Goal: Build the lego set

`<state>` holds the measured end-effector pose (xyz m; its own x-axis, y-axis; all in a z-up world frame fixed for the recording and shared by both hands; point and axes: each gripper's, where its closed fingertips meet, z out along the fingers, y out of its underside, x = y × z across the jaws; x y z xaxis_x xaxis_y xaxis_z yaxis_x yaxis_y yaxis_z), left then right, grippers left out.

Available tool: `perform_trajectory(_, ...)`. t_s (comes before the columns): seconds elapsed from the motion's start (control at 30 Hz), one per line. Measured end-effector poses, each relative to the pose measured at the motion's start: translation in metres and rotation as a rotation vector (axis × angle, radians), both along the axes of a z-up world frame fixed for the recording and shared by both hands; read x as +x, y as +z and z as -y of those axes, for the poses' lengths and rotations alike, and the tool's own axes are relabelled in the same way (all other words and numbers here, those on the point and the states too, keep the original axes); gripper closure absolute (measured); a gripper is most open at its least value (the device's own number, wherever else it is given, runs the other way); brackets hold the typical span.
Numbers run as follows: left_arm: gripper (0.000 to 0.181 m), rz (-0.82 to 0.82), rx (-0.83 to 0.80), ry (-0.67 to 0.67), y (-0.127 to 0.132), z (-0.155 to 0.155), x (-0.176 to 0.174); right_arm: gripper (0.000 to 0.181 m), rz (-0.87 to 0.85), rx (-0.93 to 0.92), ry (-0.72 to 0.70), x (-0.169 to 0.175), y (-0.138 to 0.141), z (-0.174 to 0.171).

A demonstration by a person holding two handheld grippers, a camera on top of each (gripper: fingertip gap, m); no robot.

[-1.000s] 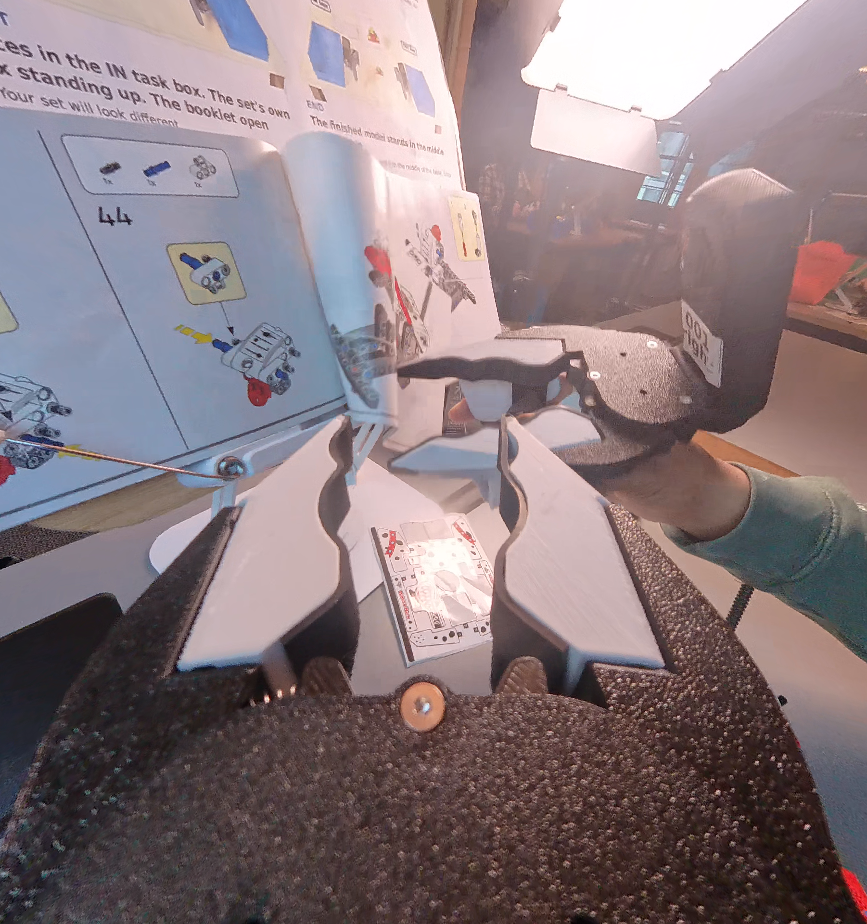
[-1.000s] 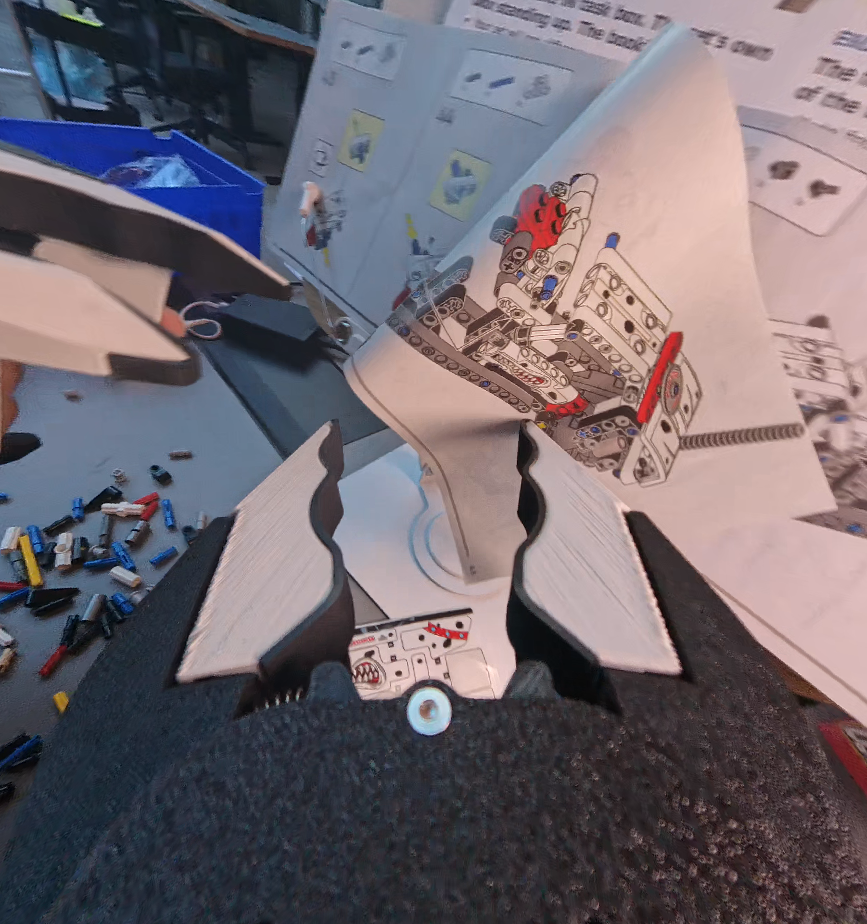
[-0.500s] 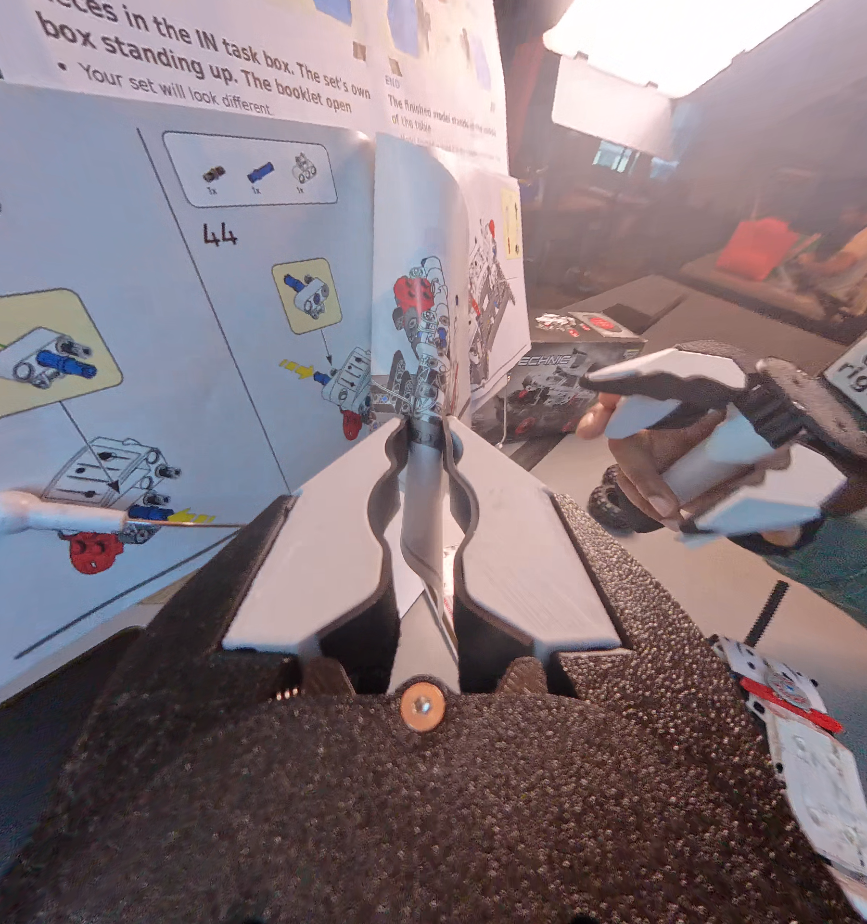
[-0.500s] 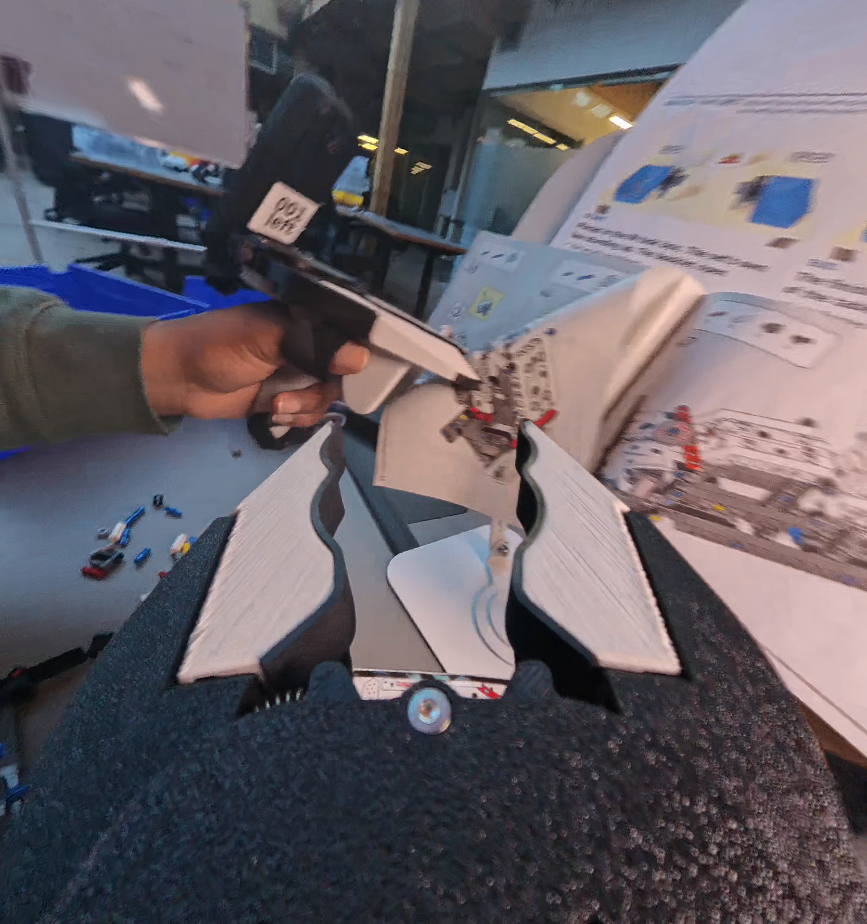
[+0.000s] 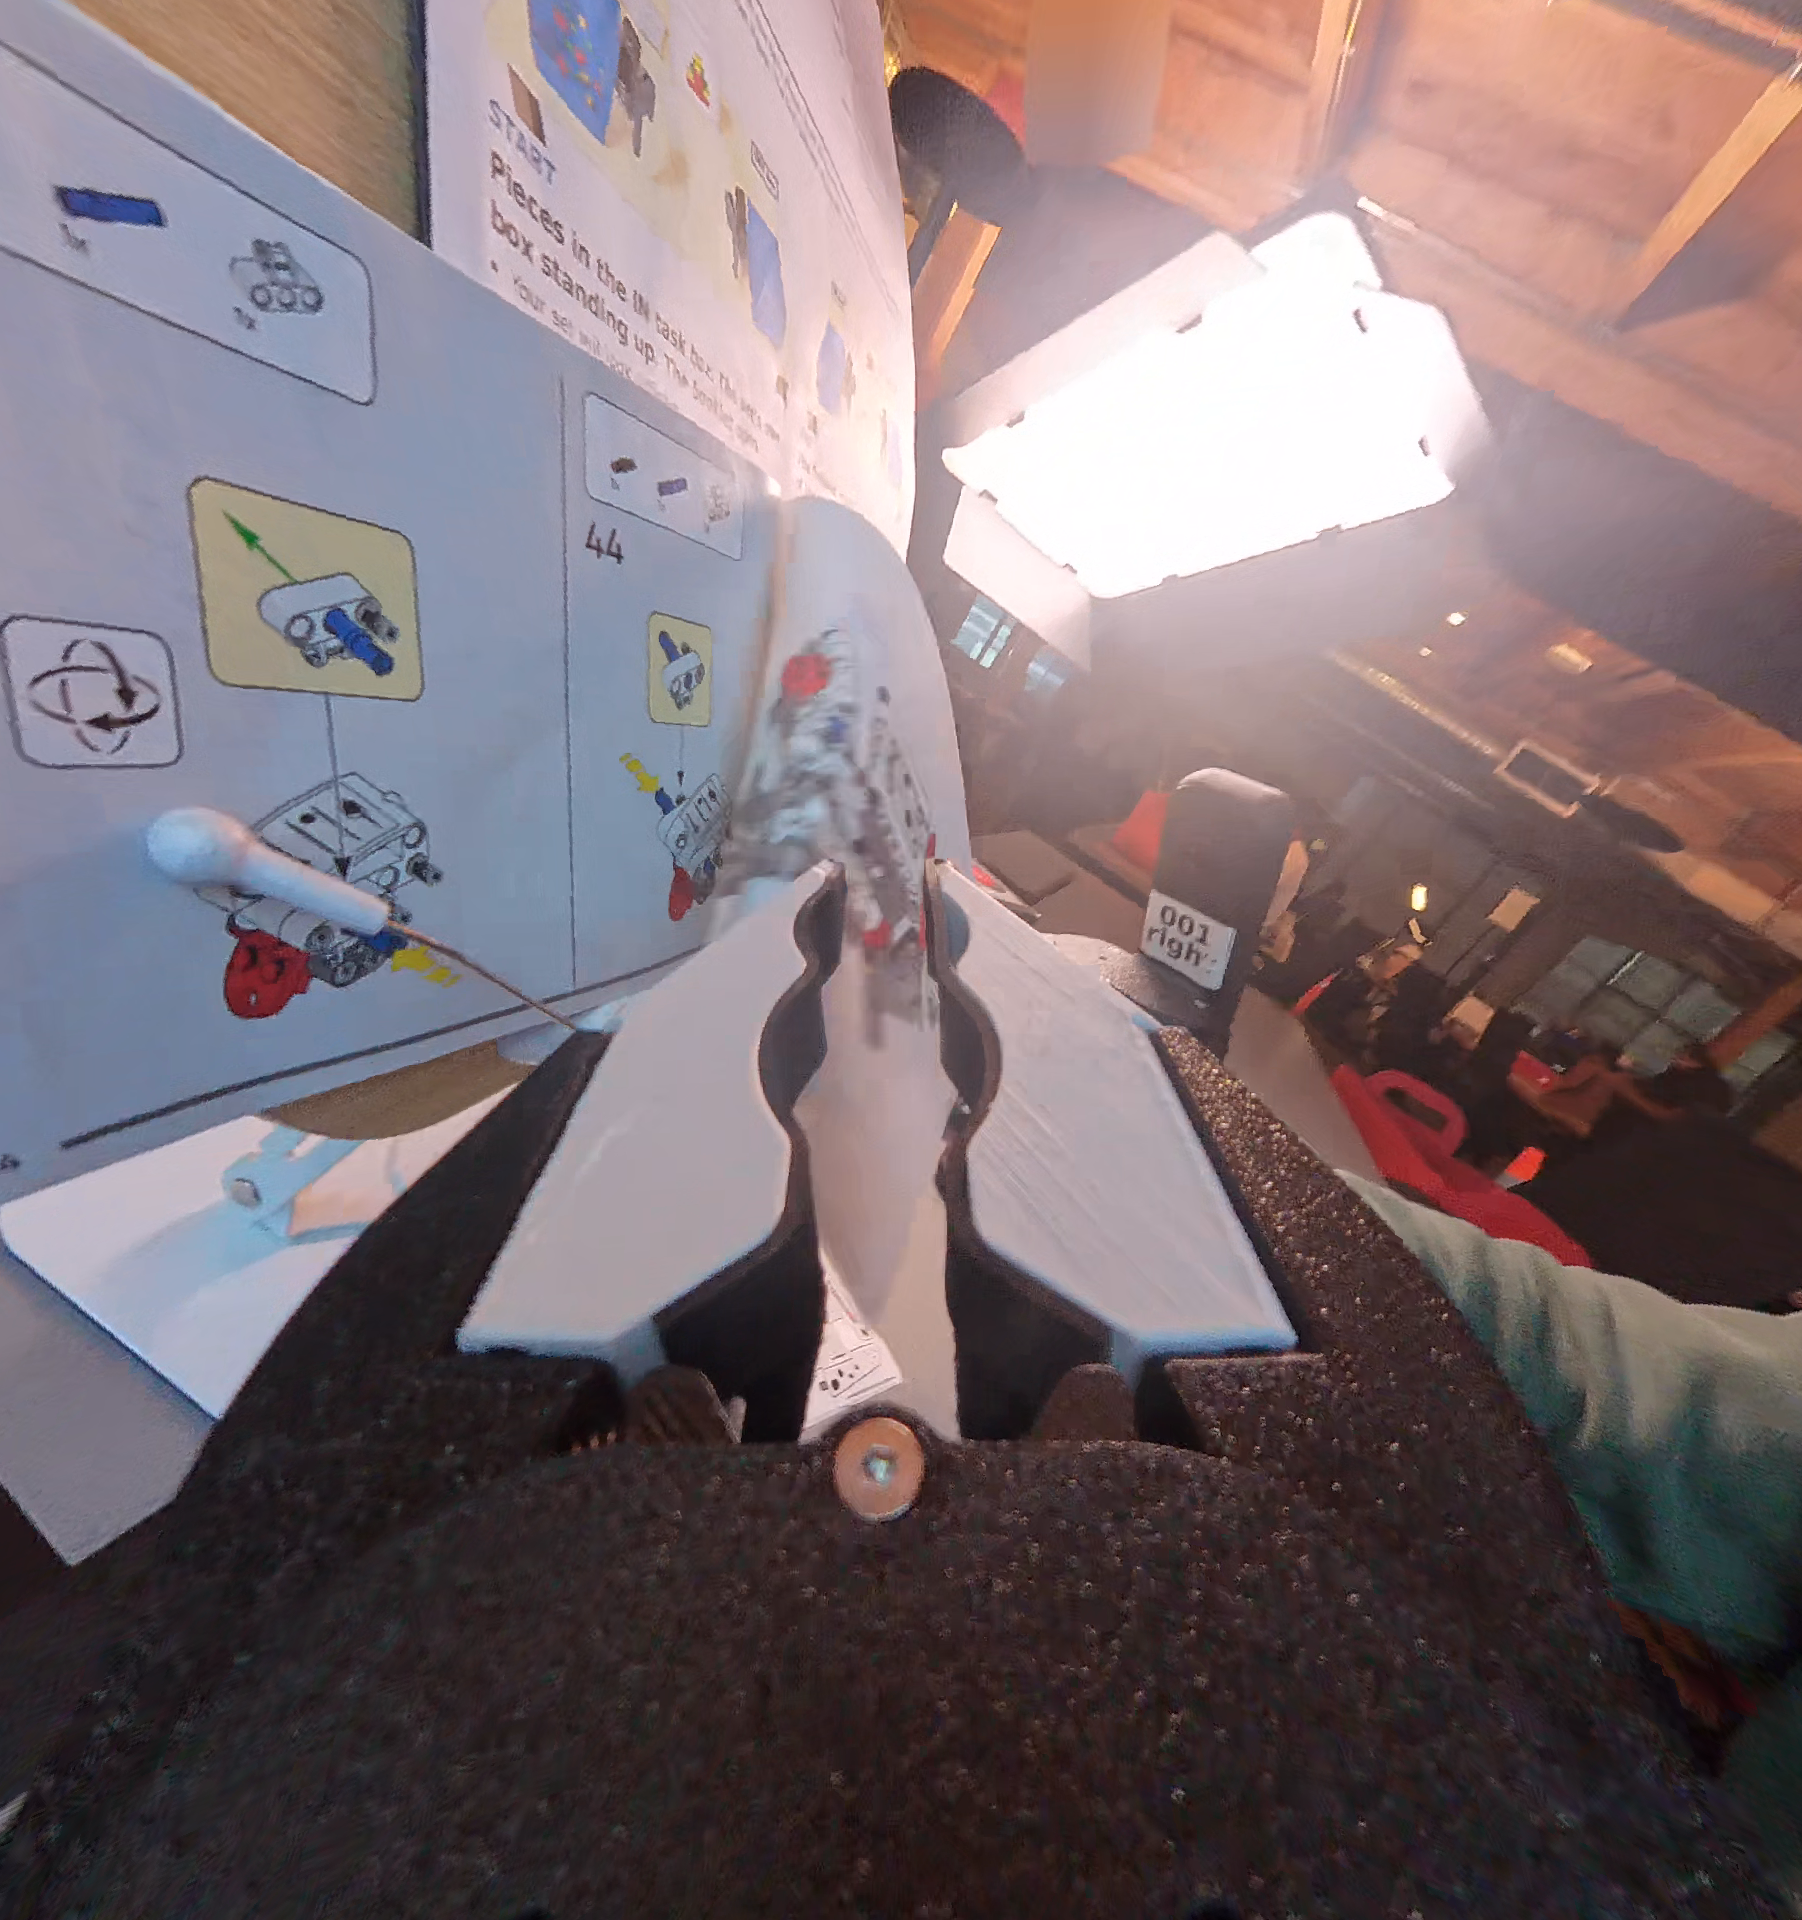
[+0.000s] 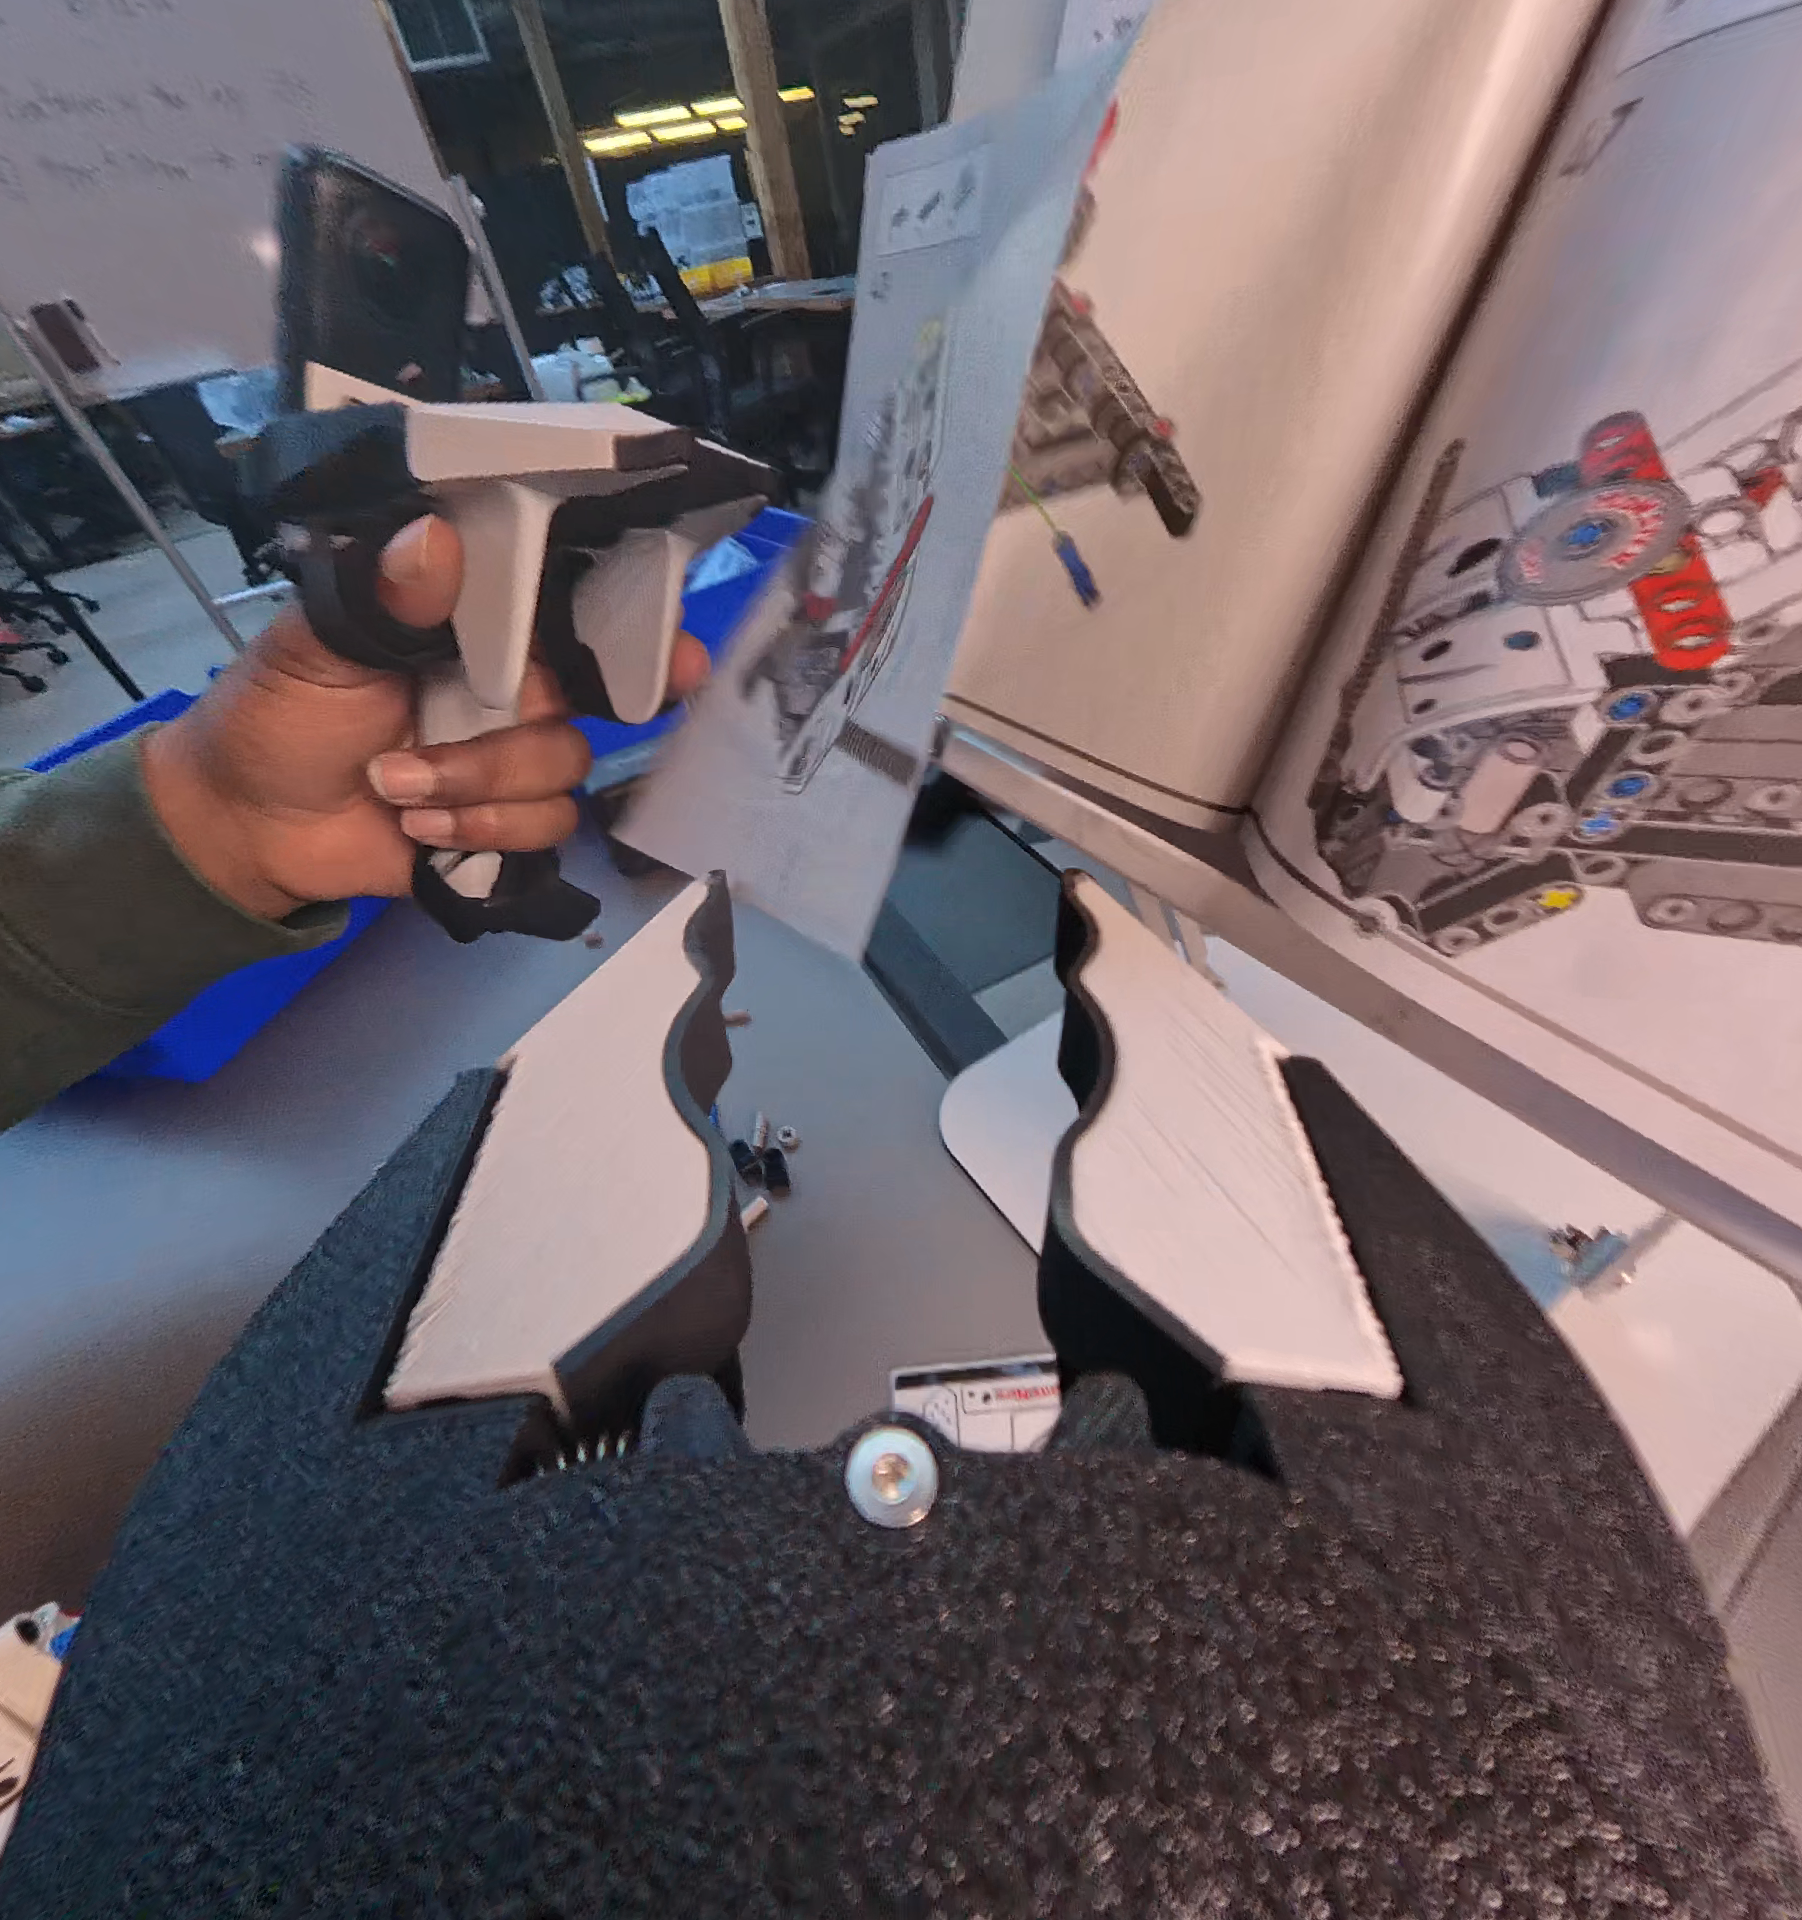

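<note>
The instruction booklet (image 6: pixel 1499 520) stands open and upright on its white stand (image 5: pixel 149 1278) at the back of the grey table (image 6: pixel 201 1195), filling the left of my left wrist view and the right of my right wrist view. One loose page (image 5: pixel 855 790) curls away from the spread, its long edge running roughly vertical, and the coming move turns on this page.

My left gripper (image 5: pixel 881 894) is clamped on the page: the sheet runs down the narrow slot between the two fingers, edge-on to the camera, so the page lies straight ahead along the gripper's own axis. In the right wrist view the same gripper, in my left hand (image 6: pixel 357 748), holds the page (image 6: pixel 876 623) well above the table, its free lower corner hanging just above my right gripper (image 6: pixel 892 894).

My right gripper is spread wide and holds nothing; the page lies ahead of it and slightly to the left, apart from both fingers. The left is therefore the nearer, and I judge the page-turn is its to finish.

Smallest, a few loose Lego pieces (image 6: pixel 762 1153) lie on the table between the right gripper's fingers; a sticker sheet (image 6: pixel 980 1392) shows at their base.
</note>
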<state>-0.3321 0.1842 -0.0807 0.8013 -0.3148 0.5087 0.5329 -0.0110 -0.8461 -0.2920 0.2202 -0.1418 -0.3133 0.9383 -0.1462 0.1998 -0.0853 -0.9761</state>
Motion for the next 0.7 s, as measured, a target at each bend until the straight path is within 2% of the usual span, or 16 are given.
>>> perform_trajectory(0.07, 0.163, 0.054, 0.018, 0.010, 0.002, 0.010, -0.010, 0.145, -0.087, -0.001, 0.075, 0.004, 0.019, 0.016)
perform_trajectory(0.2, 0.158, 0.038, -0.037, 0.150, -0.011, 0.021, -0.045, 0.179, -0.165, 0.048, 0.098, 0.003, 0.053, 0.029)
perform_trajectory(0.3, 0.154, 0.036, -0.113, 0.261, -0.026, 0.024, -0.067, 0.181, -0.162, 0.084, 0.074, -0.002, 0.067, 0.029)
perform_trajectory(0.43, 0.148, 0.014, -0.221, 0.320, -0.042, 0.015, -0.073, 0.181, -0.165, 0.105, 0.040, -0.008, 0.076, 0.025)
perform_trajectory(0.57, 0.163, 0.062, -0.208, 0.376, -0.039, 0.003, -0.078, 0.181, -0.056, 0.269, -0.095, -0.031, 0.055, 0.006)
perform_trajectory(0.7, 0.149, 0.113, -0.201, 0.327, -0.033, -0.006, -0.066, 0.172, -0.003, 0.505, -0.190, -0.050, 0.041, -0.007)
